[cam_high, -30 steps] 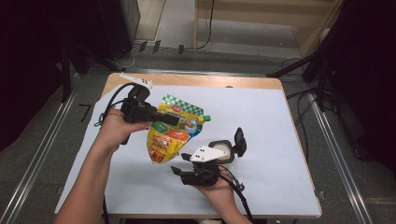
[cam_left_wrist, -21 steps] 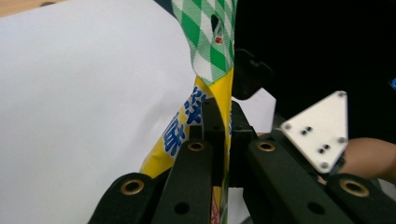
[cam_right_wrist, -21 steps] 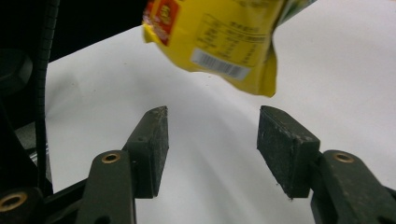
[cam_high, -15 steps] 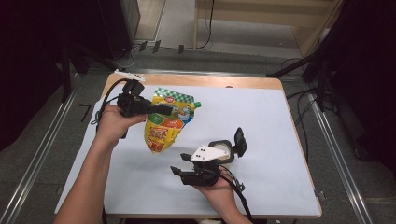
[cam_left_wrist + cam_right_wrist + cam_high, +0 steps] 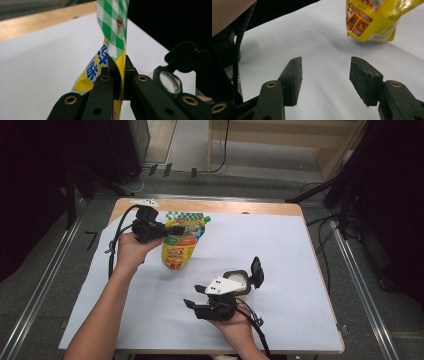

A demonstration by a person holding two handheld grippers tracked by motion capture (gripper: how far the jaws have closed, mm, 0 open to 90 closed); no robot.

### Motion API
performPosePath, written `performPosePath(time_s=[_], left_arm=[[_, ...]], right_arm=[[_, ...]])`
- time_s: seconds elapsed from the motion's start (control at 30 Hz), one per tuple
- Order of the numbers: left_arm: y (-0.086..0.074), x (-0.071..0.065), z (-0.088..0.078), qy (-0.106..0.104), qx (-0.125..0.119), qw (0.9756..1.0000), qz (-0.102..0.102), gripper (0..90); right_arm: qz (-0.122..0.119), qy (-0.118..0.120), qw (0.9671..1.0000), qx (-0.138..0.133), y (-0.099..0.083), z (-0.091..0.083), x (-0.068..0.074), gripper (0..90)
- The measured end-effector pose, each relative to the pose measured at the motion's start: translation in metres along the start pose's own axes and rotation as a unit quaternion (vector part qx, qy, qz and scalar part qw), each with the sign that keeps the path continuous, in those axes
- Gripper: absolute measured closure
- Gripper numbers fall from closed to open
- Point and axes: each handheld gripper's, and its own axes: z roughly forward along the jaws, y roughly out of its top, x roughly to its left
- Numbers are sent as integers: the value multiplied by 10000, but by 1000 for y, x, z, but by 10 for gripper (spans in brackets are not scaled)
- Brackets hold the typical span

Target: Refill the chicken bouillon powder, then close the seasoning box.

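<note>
- My table's white sheet (image 5: 280, 265) is evenly lit from above; surroundings stay dark.
- Soft shadow under my pouch (image 5: 374, 20).
- My left gripper's view blurs the background.

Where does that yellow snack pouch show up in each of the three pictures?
High view: the pouch sits left of centre, near the table's far edge, pinched by the left gripper.
Left gripper view: centre, rising between the shut jaws.
Right gripper view: top right, its lower end beyond the open right gripper.
Shared landmark: the white sheet under it.
</note>
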Motion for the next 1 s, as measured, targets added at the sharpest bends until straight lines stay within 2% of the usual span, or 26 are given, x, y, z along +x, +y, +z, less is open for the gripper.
performPosePath(time_s=[0.03, 0.1, 0.27, 0.5, 0.63, 0.73, 1.0], left_arm=[[-1, 2, -1, -150, -31, 9998, -85, 900], [-2, 1, -2, -74, -61, 9999, -54, 900], [-4, 0, -7, -95, -61, 9999, -19, 888], [-4, -4, -11, -139, -17, 9998, 121, 782], [-3, -5, -13, -173, -20, 9998, 113, 729], [-3, -5, -14, -270, 22, 9996, 33, 671], [1, -12, -21, -276, -22, 9996, 51, 620]], right_arm=[[-12, 4, 10000, -8, 0, 0, 0, 449], [-9, 15, 10000, -3, 0, 0, 0, 449], [-27, 45, 10000, 10, 1, 1, 1, 452], [-73, 67, 9999, 50, 0, 2, 2, 453], [-84, 75, 9999, 56, 0, 2, 2, 454], [-76, 74, 9999, 56, 1, 1, 2, 456], [-39, 76, 9999, 136, 1, 1, 0, 459]])
